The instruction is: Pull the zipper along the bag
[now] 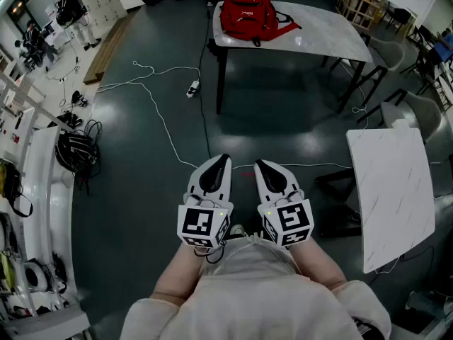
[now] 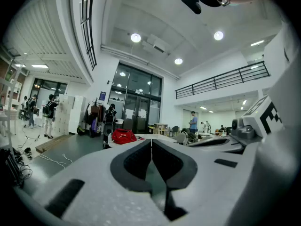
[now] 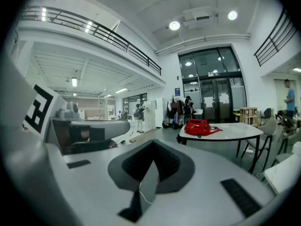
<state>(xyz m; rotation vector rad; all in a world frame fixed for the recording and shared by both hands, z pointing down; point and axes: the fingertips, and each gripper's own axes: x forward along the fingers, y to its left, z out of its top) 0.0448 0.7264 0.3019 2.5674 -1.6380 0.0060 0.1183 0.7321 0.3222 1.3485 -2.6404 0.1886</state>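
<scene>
**Zipper untouched: both grippers far from the bag**

The red fabric backpack-style bag [image 1: 248, 16] lies on the white marble-topped bench [image 1: 322, 28], toward its left end as the head view shows it, with its straps trailing toward the middle of the top. A wide stretch of dark floor separates that bench from the person.

The left gripper [image 1: 224, 158] and the right gripper [image 1: 259, 163] are held side by side close to the person's body, both pointing roughly toward the bench. In each gripper view the dark fingers meet at their tips with nothing between them, so both are closed and empty.

The task looks not yet begun. The zipper is too small to make out from here. Left to do, as judged from this: approach the bench, steady the bag, take the zipper pull and draw it along.
</scene>
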